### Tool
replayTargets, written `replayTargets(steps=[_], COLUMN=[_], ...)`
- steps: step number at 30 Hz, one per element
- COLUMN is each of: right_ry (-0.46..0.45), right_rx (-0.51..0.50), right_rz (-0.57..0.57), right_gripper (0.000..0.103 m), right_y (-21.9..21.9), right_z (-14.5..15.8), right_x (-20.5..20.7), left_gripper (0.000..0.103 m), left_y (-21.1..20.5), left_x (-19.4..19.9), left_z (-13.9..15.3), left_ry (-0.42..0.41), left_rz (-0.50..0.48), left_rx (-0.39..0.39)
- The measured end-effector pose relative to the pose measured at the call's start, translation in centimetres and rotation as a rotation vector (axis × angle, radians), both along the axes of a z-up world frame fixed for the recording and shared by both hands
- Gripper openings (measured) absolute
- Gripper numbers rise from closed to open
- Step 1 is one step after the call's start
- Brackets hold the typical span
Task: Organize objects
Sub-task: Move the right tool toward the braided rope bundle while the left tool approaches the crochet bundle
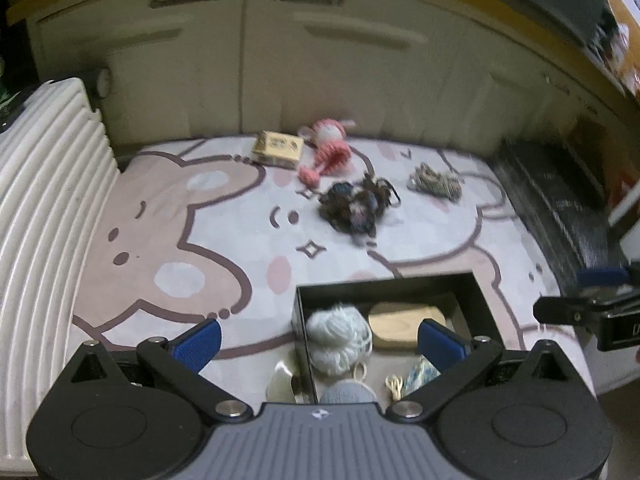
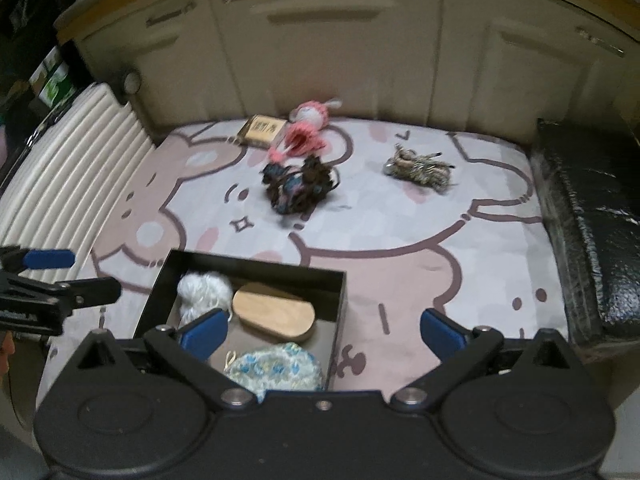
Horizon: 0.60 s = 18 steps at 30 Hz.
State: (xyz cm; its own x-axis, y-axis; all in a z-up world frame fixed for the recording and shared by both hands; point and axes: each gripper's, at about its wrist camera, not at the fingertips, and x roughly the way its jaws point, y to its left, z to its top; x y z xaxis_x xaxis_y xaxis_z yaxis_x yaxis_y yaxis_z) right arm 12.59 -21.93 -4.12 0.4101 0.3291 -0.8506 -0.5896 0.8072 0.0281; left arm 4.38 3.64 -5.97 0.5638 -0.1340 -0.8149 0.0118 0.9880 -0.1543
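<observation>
Both of your hand-held grippers are empty with their jaws spread apart: the left hand-held gripper [image 1: 320,340] hangs over the near end of the black box [image 1: 478,300], and the right hand-held gripper [image 2: 324,332] sits just beyond the box's right wall [image 2: 338,300]. You look to be between pickups.

The box stands at the near edge of the rug [image 2: 400,220]. It already holds a white yarn ball [image 2: 204,290], a wooden oval [image 2: 274,316] and a blue-flowered pouch [image 2: 276,370]; a small pair of gold scissors [image 1: 394,386] also lies inside.

Four things remain loose on the rug. At the far edge, against the cabinets [image 2: 320,40], sit a small tan box [image 2: 262,130] and, touching it, a pink doll [image 2: 304,130]. Nearer the middle lies a dark yarn tangle [image 2: 298,186], and well to its right a striped cord bundle [image 2: 420,168].

The tangle is closest to the box, so it seems the likely next pick. Reach forward, come down over its bulk, and close on the thick centre rather than a stray loop, or strands may trail and snag on the box rim.
</observation>
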Motion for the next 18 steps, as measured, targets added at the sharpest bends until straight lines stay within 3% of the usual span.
replayTargets(steps=[18], right_ry=[-0.134], right_rx=[0.137], right_rz=[-0.115], right_gripper=[0.103], right_y=[-1.7], right_z=[1.7], right_x=[1.3], left_gripper=[0.103], left_y=[1.2], left_x=[0.5], left_z=[1.6], left_ry=[-0.089], left_rz=[0.126], left_rx=[-0.040])
